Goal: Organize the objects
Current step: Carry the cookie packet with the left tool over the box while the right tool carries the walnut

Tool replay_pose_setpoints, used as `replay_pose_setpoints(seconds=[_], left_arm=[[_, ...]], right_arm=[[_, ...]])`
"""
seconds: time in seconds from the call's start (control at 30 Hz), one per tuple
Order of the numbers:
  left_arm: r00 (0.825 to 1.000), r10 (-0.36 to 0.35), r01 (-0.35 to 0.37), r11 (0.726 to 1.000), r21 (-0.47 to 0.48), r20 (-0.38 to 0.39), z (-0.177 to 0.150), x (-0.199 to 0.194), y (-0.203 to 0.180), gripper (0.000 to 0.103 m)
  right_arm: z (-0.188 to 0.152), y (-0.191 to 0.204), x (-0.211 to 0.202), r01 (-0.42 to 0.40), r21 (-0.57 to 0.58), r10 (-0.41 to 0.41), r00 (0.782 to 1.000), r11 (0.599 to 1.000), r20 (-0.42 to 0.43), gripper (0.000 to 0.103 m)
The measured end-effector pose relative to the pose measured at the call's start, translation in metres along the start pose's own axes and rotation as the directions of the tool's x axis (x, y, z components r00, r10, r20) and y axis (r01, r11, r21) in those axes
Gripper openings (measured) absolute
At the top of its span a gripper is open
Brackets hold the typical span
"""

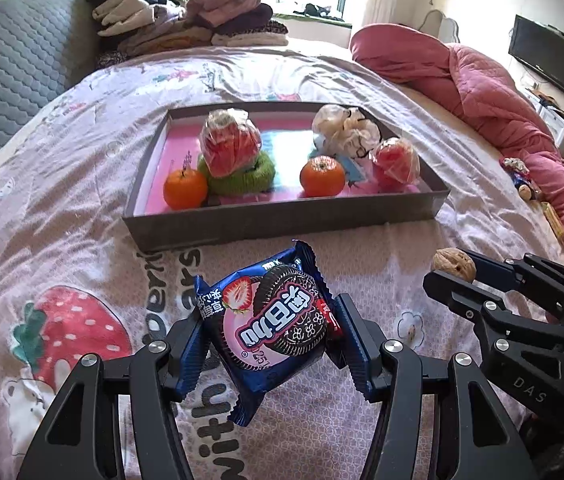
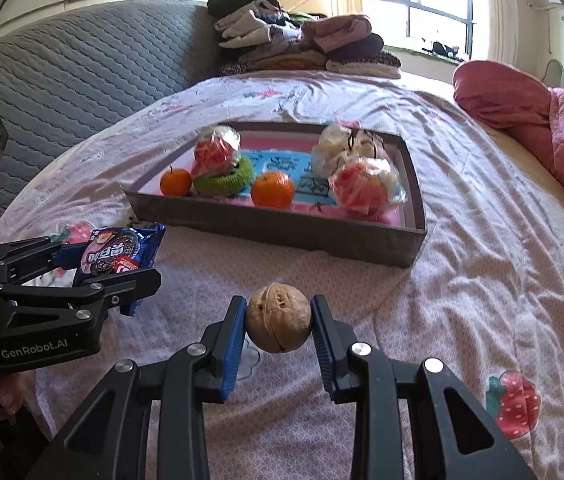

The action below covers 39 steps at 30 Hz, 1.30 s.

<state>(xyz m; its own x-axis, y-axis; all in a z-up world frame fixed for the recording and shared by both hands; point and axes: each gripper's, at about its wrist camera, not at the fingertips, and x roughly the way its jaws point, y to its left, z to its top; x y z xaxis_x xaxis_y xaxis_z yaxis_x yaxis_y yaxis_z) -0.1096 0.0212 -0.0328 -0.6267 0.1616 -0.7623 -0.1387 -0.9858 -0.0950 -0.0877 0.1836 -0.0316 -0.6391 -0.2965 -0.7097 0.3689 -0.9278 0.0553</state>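
The left hand-held gripper [image 1: 270,340] is closed on a cookie packet [image 1: 272,328], its blue pads pressing the packet's two sides and holding it clear of the bed [image 1: 62,216], just short of the tray's near wall. The right hand-held gripper [image 2: 279,322] is closed on a walnut [image 2: 279,319], pinched between its pads above the sheet. From the left wrist view the right gripper [image 1: 452,276] shows at the right edge with the walnut [image 1: 454,265] at its tips; from the right wrist view the left gripper [image 2: 122,264] shows at the left with the packet [image 2: 116,254]. The two grippers sit side by side, near each other but apart. Beyond them a shallow grey tray [image 1: 282,224] with a pink floor lies on the bed. In it, at the left, an orange [image 1: 185,189] touches a green knitted ring [image 1: 242,176], on which rests a red item wrapped in clear plastic [image 1: 230,142]. At the right are a second orange [image 1: 322,176], another wrapped red item [image 1: 396,162] and, behind them, a pale bundle [image 1: 344,128]. Folded clothes [image 1: 186,20] are stacked at the far end of the bed, and a pink quilt [image 1: 502,100] is heaped along its right side.
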Motion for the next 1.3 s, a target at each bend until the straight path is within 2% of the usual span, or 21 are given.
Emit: replay_pose_setpoints(seconds=[0.7,1.3], left_arm=[[0.997,0.021,-0.022,1.0,0.018,0.073,0.014,-0.03,-0.001,0.061],[0.99,0.045,-0.047,0.999,0.007,0.13,0.051,-0.039,0.016,0.061]], right_arm=[[0.024,0.005,-0.018,0.001,0.001,-0.001,0.997,1.0,0.072,0.033],[0.061,0.006,-0.02,0.009,-0.012,-0.007,0.992,1.0,0.126,0.033]])
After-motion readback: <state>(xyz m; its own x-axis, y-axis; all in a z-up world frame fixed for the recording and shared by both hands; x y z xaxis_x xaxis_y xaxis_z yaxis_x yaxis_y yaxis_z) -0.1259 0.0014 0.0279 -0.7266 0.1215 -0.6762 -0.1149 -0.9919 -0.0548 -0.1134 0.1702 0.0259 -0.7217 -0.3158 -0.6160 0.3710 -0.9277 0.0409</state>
